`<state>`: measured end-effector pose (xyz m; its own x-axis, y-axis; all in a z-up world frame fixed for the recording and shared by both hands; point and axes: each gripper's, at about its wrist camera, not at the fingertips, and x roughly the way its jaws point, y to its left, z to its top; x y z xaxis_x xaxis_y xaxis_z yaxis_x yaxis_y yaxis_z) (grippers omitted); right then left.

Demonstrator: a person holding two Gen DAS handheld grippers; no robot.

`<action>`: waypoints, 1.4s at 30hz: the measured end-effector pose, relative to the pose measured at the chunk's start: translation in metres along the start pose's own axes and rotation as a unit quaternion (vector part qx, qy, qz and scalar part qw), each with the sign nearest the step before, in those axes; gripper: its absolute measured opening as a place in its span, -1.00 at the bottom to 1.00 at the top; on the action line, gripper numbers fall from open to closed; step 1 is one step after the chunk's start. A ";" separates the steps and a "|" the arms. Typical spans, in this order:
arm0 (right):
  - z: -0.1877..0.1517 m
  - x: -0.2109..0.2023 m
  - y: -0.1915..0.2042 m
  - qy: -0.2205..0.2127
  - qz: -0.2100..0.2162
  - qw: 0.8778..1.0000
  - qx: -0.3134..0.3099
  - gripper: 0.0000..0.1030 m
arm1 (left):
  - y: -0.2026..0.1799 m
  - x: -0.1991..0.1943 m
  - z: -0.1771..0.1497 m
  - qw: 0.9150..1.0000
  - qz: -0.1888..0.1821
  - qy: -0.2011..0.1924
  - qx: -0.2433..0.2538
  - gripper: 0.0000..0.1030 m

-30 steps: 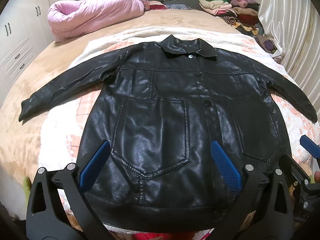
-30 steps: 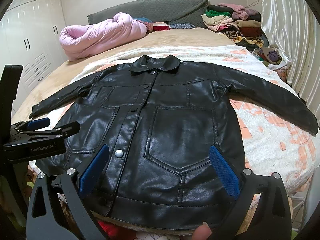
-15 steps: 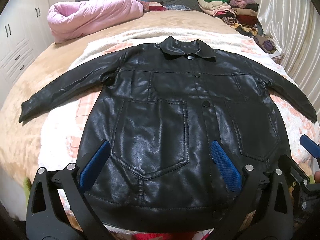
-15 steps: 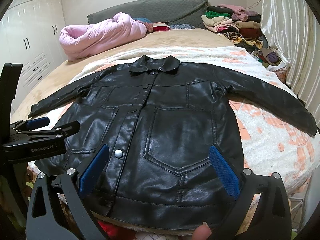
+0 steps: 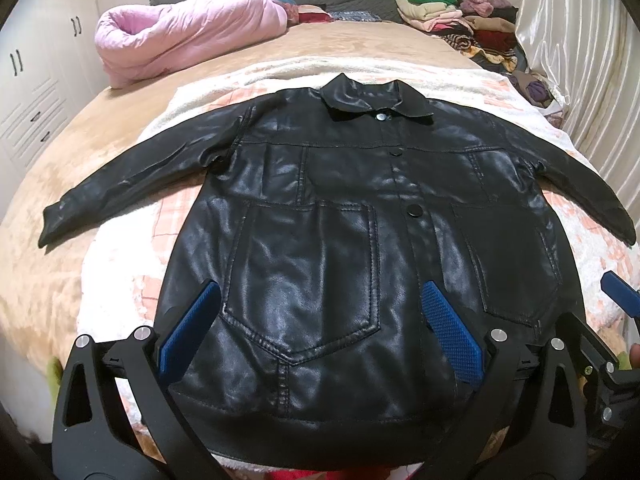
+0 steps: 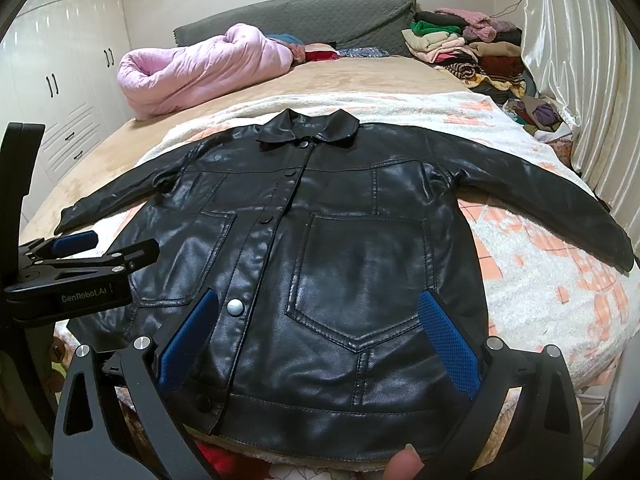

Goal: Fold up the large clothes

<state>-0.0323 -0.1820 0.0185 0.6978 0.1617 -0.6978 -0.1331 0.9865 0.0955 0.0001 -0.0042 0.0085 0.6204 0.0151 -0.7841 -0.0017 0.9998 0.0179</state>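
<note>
A black leather jacket (image 5: 340,220) (image 6: 352,240) lies flat and face up on a white and pink blanket (image 5: 120,280), buttoned, collar at the far end, both sleeves spread out to the sides. My left gripper (image 5: 320,328) hovers open above the hem over the left front pocket, nothing between its blue pads. Above the right front pocket near the hem my right gripper (image 6: 316,332) is open too and holds nothing. The left gripper's body (image 6: 68,272) shows at the left edge of the right wrist view.
A rolled pink quilt (image 5: 188,32) lies at the far left of the bed. A pile of folded clothes (image 5: 460,20) sits at the far right by a curtain (image 5: 580,60). White cabinets (image 6: 60,80) stand on the left. A fingertip (image 6: 404,464) shows at the bottom.
Both views have shifted very slightly; the jacket lies as before and both grippers stay open.
</note>
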 end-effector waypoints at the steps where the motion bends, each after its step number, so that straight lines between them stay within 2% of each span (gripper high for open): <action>1: 0.000 0.000 0.000 0.000 0.000 1.000 0.000 0.92 | 0.000 0.001 0.001 1.000 -0.001 0.001 -0.001 0.82; 7: 0.006 0.005 -0.003 0.001 -0.004 1.000 0.002 0.92 | 0.002 0.007 0.012 1.000 0.001 0.004 -0.004 0.83; 13: 0.030 0.019 -0.022 0.004 -0.017 1.000 0.019 0.92 | 0.000 0.025 0.039 1.000 0.003 0.016 -0.010 0.83; 18: 0.054 0.032 -0.046 -0.002 -0.030 0.999 0.040 0.92 | -0.005 0.042 0.064 1.000 0.012 0.014 -0.019 0.83; 25: 0.080 0.052 -0.098 -0.004 -0.066 0.993 0.093 0.92 | -0.025 0.073 0.099 1.000 0.000 0.018 -0.017 0.83; 34: 0.082 0.072 -0.185 0.007 -0.134 0.975 0.174 0.92 | -0.054 0.103 0.132 1.000 -0.026 0.016 0.003 0.83; 40: 0.070 0.077 -0.240 0.015 -0.180 0.957 0.225 0.92 | -0.069 0.131 0.145 0.998 -0.051 0.032 0.004 0.83; 42: 0.063 0.077 -0.262 0.018 -0.191 0.948 0.254 0.92 | -0.076 0.141 0.148 0.997 -0.064 0.041 0.008 0.83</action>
<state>0.1005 -0.4265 -0.0156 0.6006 -0.2015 -0.7738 0.4865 0.8601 0.1536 0.2037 -0.0796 -0.0113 0.5491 -0.1105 -0.8284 0.0861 0.9934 -0.0754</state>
